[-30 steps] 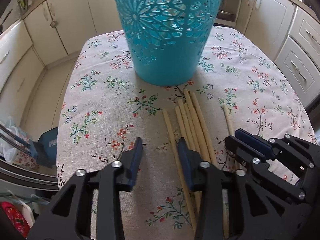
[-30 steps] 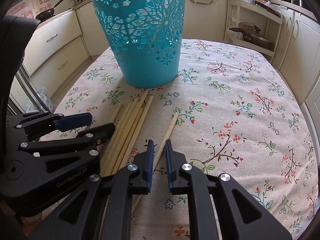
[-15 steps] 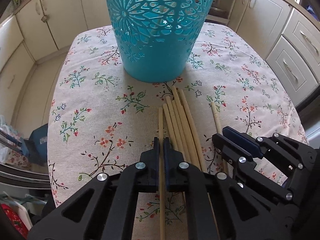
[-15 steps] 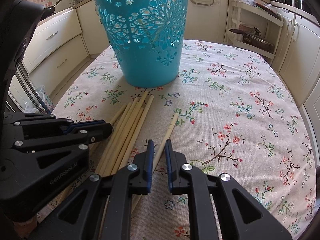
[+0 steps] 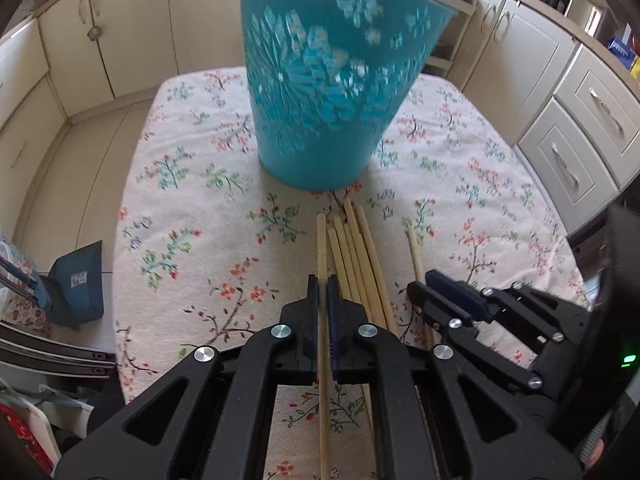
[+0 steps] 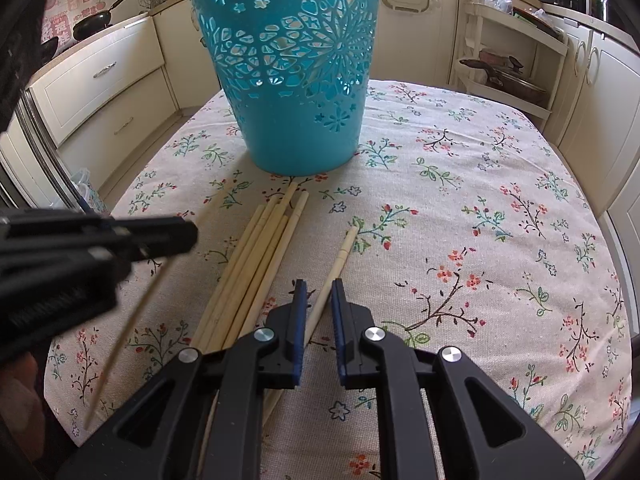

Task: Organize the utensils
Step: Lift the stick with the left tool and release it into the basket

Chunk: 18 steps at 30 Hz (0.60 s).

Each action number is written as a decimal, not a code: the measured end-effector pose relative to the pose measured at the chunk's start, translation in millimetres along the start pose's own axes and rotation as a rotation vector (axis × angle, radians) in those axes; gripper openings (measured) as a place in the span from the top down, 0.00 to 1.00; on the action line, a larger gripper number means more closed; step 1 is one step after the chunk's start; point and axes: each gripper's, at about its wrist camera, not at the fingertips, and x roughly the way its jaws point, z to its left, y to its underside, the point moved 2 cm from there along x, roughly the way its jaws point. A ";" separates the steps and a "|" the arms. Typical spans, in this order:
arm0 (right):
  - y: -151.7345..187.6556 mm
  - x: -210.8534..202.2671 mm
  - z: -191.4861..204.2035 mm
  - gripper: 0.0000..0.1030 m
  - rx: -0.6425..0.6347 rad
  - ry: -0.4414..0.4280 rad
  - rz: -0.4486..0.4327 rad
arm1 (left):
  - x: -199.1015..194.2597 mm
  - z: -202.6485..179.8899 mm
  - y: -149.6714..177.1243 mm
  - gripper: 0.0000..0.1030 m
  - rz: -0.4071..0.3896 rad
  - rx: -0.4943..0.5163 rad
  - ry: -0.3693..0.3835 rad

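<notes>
A: Tongs first. Left gripper (image 5: 322, 292): jaws clamped on one chopstick (image 5: 321, 248), stick running straight between the pads, tip pointing at the basket. Right gripper (image 6: 318, 312): jaws nearly together, a narrow gap left, the lone chopstick (image 6: 340, 258) lying in that gap; can't tell if the pads press on it.

B: Rest of stock, big to small?

A: Table w/ floral cloth (image 6: 460, 200). Teal cut-out basket (image 6: 296, 80), upright, at far end of cloth. Chopstick bundle (image 6: 256, 264), flat on cloth, tips just short of basket base, between the two grippers. Lone chopstick, just right of bundle.

B: Handling note for left's stick?

A: Judgement only: grip sits about mid-length, so stick should balance. Keep clamp firm, lift clear of bundle, tip it upright over basket rim, release inside. Risk: thin round stick pivoting in the pads.
</notes>
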 end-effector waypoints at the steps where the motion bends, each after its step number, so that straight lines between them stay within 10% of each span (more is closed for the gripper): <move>1: -0.1 0.1 0.2 0.87 0.000 0.001 0.000 | -5.1 1.3 -1.9 0.96 -0.011 -0.003 0.002; 8: -1.9 1.2 1.9 0.84 -0.004 -0.006 0.001 | -51.7 10.6 -23.5 0.96 -0.110 -0.043 0.030; 18: -2.9 1.6 -2.3 0.84 0.011 -0.024 0.001 | -158.2 12.8 -99.9 0.96 -0.454 -0.070 0.035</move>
